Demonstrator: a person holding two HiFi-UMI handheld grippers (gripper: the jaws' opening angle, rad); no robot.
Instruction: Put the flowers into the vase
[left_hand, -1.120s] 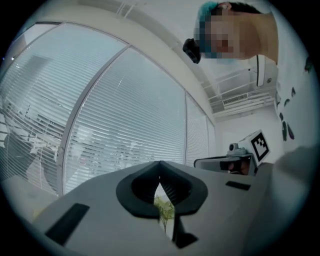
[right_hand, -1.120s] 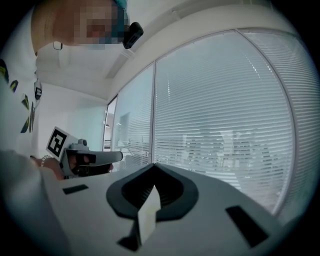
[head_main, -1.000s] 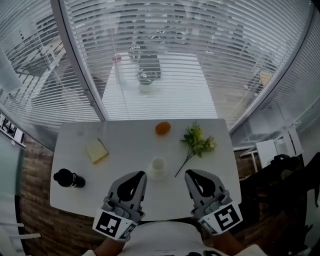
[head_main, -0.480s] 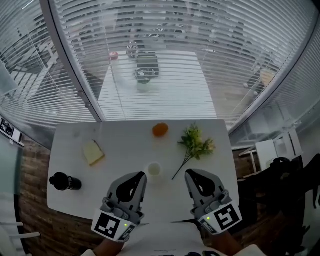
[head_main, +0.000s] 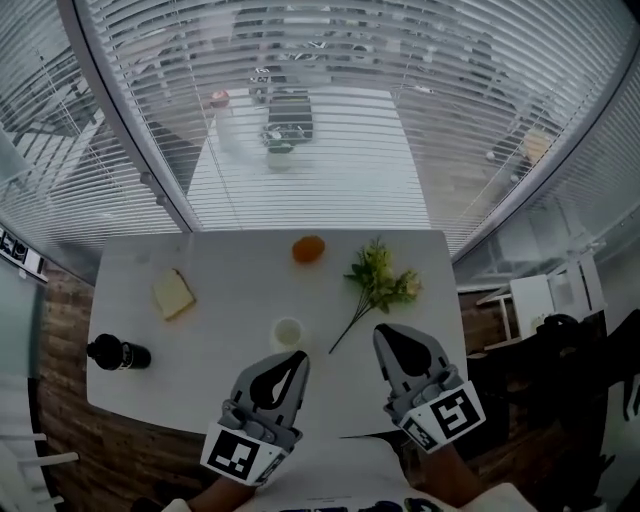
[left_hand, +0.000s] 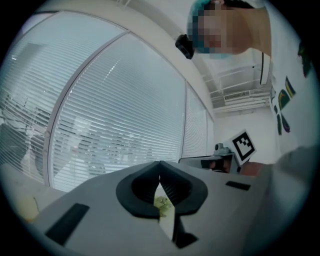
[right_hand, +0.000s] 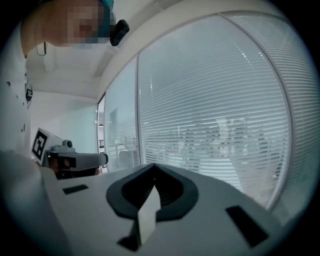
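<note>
At centre right of the head view, the green-and-white bunch of flowers (head_main: 380, 283) lies on the white counter (head_main: 230, 290), near the small white round vase (head_main: 288, 332). Toward the lower edge, the left hand-held gripper (head_main: 297, 357) and the right hand-held gripper (head_main: 385, 334) both have their jaws together, holding nothing.

Your left tool (head_main: 296, 357) and right tool (head_main: 388, 334) sit side by side, near you, both closed and empty.

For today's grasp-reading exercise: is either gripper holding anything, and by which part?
Nothing is held. The left gripper and right gripper are both shut and empty; the flowers lie on the table, apart from both.
</note>
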